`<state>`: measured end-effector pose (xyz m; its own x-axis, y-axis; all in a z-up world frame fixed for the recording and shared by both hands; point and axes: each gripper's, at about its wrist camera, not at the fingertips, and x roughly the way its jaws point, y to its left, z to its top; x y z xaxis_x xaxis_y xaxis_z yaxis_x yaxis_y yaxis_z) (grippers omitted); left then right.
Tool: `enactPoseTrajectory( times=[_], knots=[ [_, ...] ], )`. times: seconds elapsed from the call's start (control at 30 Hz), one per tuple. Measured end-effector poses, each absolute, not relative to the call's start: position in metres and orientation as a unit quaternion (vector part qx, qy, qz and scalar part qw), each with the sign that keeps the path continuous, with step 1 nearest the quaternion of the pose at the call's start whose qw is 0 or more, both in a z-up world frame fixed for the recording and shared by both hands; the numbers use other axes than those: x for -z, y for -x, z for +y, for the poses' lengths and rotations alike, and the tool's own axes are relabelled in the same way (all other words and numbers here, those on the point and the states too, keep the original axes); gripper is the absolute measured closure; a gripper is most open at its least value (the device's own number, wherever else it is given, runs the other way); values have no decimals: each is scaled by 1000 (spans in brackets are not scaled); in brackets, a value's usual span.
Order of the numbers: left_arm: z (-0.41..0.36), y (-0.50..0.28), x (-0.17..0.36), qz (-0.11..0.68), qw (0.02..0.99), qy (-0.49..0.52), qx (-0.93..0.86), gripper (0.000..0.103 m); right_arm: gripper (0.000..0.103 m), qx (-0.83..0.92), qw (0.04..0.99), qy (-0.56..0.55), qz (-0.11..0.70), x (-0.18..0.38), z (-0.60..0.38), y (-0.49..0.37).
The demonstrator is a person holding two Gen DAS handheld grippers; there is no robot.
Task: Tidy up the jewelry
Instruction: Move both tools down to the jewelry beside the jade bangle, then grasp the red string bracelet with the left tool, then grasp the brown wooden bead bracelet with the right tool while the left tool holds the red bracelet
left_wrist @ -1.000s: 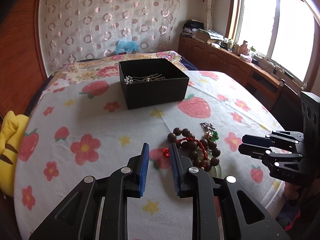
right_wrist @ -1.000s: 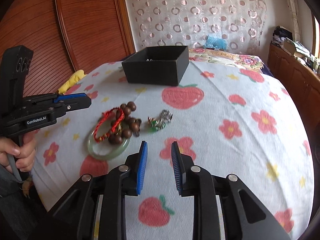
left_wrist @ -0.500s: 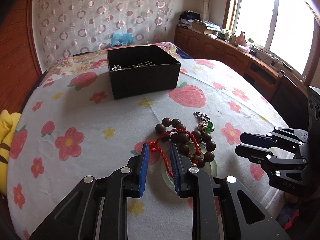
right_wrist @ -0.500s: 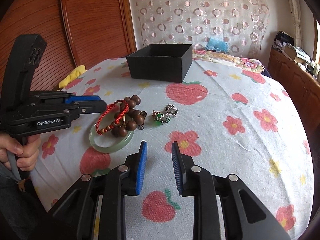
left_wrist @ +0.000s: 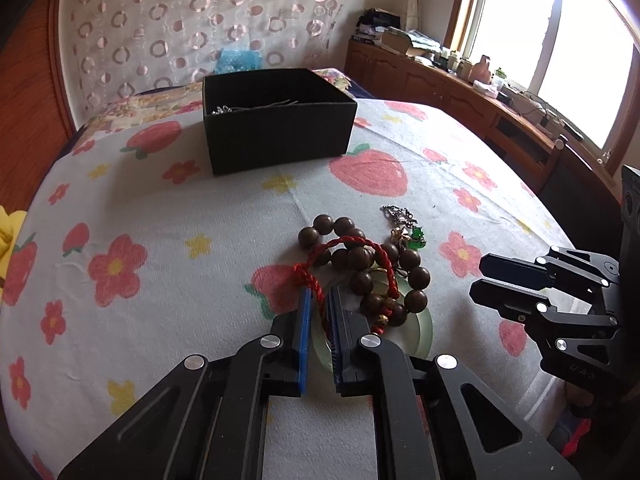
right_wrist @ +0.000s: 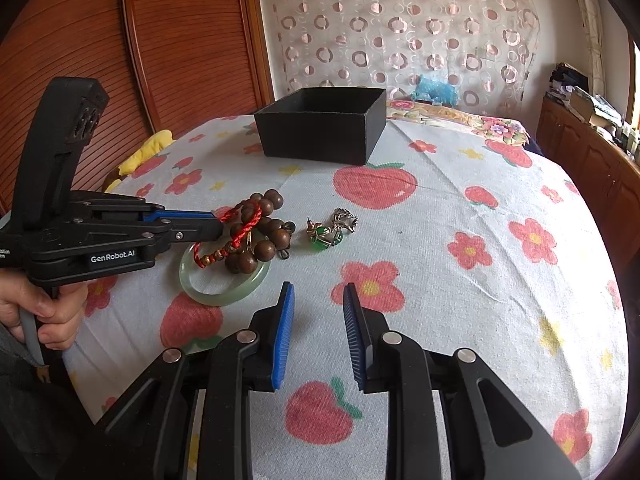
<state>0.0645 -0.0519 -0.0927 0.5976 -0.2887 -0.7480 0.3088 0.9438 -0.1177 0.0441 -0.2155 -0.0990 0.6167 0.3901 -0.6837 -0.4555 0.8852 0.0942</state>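
Left claw (left_wrist: 318,300), advanced since the earlier frame, jaws just closing onto red cord bracelet (left_wrist: 352,256); right claw (right_wrist: 319,300) part-open, empty.

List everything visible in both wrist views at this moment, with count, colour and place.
black box: one, black, far side of the cloth, silver pieces inside
red cord bracelet: one, red, on the pile, between the left pads
wooden bead bracelet: one, brown, on the bangle
jade bangle: one, pale green, under the pile
green charm piece: one, green and silver, right of the beads
tablecloth: one, white, strawberry print
left gripper: jaws just closed on the cord
right gripper: open, empty
hand: one, holding the left gripper
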Motion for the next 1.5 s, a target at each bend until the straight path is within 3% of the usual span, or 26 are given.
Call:
enactPoseTrajectory(
  times=[0.1,0.13,0.9,0.93,1.0,1.5],
  knots=[
    [-53,-59,85,402,901,-18,162,96,76,-236,898,44,369,99,-216,-44],
    [-54,-56,82,395,904,-22,160,101,76,-236,898,45,369,99,-215,-44],
    [-7,-40,28,317,939,4,132,101,75,-260,892,69,364,80,-189,-63],
    [-6,-40,28,316,940,5,131,101,73,-262,892,74,361,78,-184,-66],
    [-4,-40,28,315,940,7,129,101,51,-263,893,83,356,75,-174,-70],
    [13,-37,35,317,941,19,115,101,51,-292,857,98,413,93,-123,-118]
  ],
)
